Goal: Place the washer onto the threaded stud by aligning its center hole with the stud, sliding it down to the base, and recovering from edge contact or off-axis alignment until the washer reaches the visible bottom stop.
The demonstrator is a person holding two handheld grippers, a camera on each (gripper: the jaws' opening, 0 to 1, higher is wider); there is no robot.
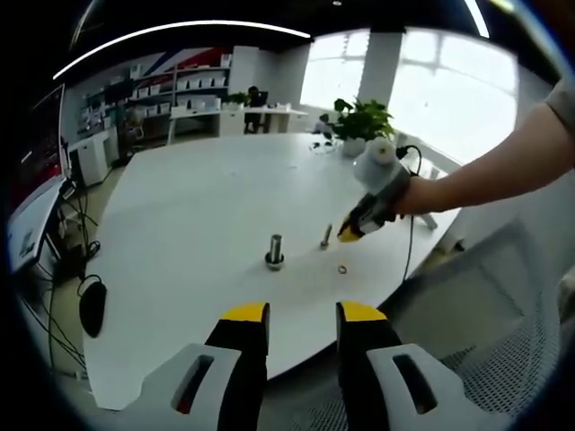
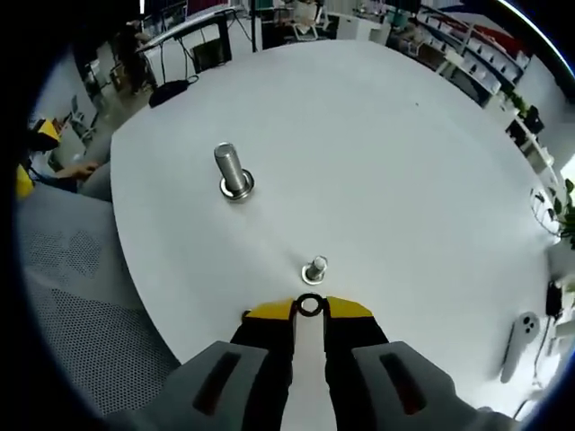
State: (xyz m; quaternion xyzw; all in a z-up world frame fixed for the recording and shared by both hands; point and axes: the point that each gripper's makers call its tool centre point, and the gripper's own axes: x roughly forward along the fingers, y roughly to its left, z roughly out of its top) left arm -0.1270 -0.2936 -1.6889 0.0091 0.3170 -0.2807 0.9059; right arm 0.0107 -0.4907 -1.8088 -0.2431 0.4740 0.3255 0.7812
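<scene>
No text, label, brand or number can be read in either view; the shelves (image 1: pixel 184 85) at about eleven o'clock in the left gripper view hold boxes too small and blurred to make out any print.

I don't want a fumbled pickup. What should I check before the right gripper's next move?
1. Washer flat on the table: ok.
2. Washer lined up between the right gripper tips: ok, in the right gripper view.
3. Washer gripped: not ok, it lies on the table.
4. Tall stud upright, top bare: ok.
5. Small bolt away from the washer: not ok, close.
6. Left gripper open, back: ok.
</scene>
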